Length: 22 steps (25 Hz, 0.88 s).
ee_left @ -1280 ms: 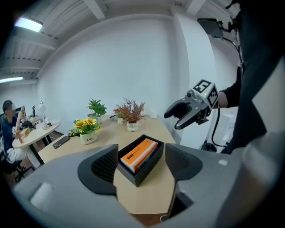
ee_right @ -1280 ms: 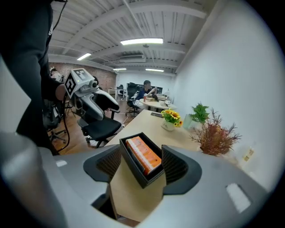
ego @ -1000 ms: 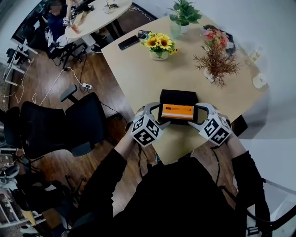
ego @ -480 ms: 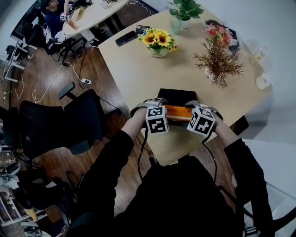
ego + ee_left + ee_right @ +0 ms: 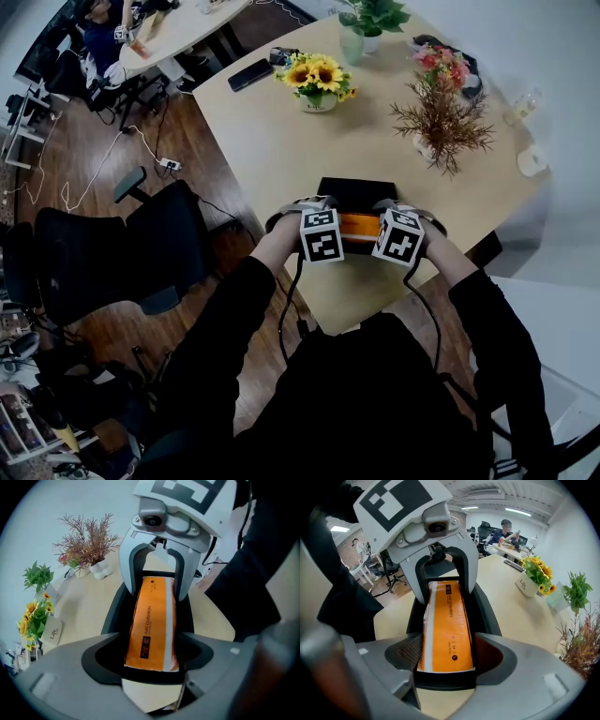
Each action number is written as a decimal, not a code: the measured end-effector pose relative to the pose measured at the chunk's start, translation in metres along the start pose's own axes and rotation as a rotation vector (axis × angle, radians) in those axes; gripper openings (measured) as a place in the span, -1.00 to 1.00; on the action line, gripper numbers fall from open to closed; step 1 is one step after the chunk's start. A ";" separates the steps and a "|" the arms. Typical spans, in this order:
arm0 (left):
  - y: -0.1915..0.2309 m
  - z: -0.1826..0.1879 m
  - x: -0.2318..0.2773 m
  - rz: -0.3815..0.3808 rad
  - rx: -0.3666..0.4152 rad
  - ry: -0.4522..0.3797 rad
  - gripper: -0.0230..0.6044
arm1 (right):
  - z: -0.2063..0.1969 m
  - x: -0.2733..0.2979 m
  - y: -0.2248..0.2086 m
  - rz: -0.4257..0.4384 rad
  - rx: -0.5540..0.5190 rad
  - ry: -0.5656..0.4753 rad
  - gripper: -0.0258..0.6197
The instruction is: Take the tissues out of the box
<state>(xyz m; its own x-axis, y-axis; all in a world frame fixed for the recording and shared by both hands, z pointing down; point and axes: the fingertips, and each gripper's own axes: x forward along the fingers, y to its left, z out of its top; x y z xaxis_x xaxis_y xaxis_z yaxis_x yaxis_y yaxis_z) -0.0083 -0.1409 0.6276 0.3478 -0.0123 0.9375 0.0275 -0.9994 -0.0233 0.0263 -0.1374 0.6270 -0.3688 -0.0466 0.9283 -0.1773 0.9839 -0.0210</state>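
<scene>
A black box (image 5: 356,190) lies near the front edge of the beige table (image 5: 281,141), with an orange tissue pack (image 5: 358,225) inside it. My left gripper (image 5: 323,217) is at the pack's left end and my right gripper (image 5: 394,217) at its right end, facing each other. In the left gripper view the jaws (image 5: 149,654) stand wide around the end of the orange pack (image 5: 152,620), with gaps on both sides. In the right gripper view the jaws (image 5: 450,656) are opening; the pack (image 5: 445,620) lies between them, untouched by the pads.
A sunflower pot (image 5: 319,84), a dried-flower vase (image 5: 441,122), a green plant (image 5: 370,23) and a phone (image 5: 249,74) stand farther back on the table. A black office chair (image 5: 112,253) is on the floor at the left.
Both grippers have moved inward toward each other and now sit over the two ends of the orange pack. The box and pack have stayed in place.
</scene>
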 end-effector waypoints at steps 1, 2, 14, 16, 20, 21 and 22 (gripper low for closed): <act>0.000 0.000 0.001 -0.006 -0.012 -0.004 0.09 | -0.001 0.002 0.001 0.007 0.004 0.007 0.12; 0.000 0.000 0.002 -0.011 -0.023 -0.010 0.07 | -0.002 0.003 0.001 0.013 0.007 0.011 0.10; -0.002 0.003 -0.005 0.089 -0.007 -0.050 -0.09 | 0.002 -0.005 0.000 -0.067 -0.027 0.010 -0.03; -0.001 0.005 -0.013 0.138 -0.001 -0.054 -0.08 | 0.005 -0.013 0.000 -0.105 -0.057 0.010 -0.03; -0.003 0.008 -0.037 0.267 0.004 -0.072 -0.08 | 0.014 -0.039 0.005 -0.190 -0.120 -0.004 -0.03; -0.006 0.010 -0.044 0.297 0.001 -0.086 -0.08 | 0.017 -0.047 0.008 -0.211 -0.133 -0.014 -0.03; -0.009 0.013 -0.052 0.321 -0.003 -0.103 -0.08 | 0.020 -0.055 0.011 -0.227 -0.144 -0.025 -0.03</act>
<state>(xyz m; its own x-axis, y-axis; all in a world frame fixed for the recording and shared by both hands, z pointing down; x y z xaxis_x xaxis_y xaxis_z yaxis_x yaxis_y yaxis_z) -0.0145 -0.1303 0.5746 0.4308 -0.3235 0.8425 -0.1017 -0.9450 -0.3109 0.0260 -0.1272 0.5683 -0.3576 -0.2716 0.8935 -0.1275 0.9620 0.2414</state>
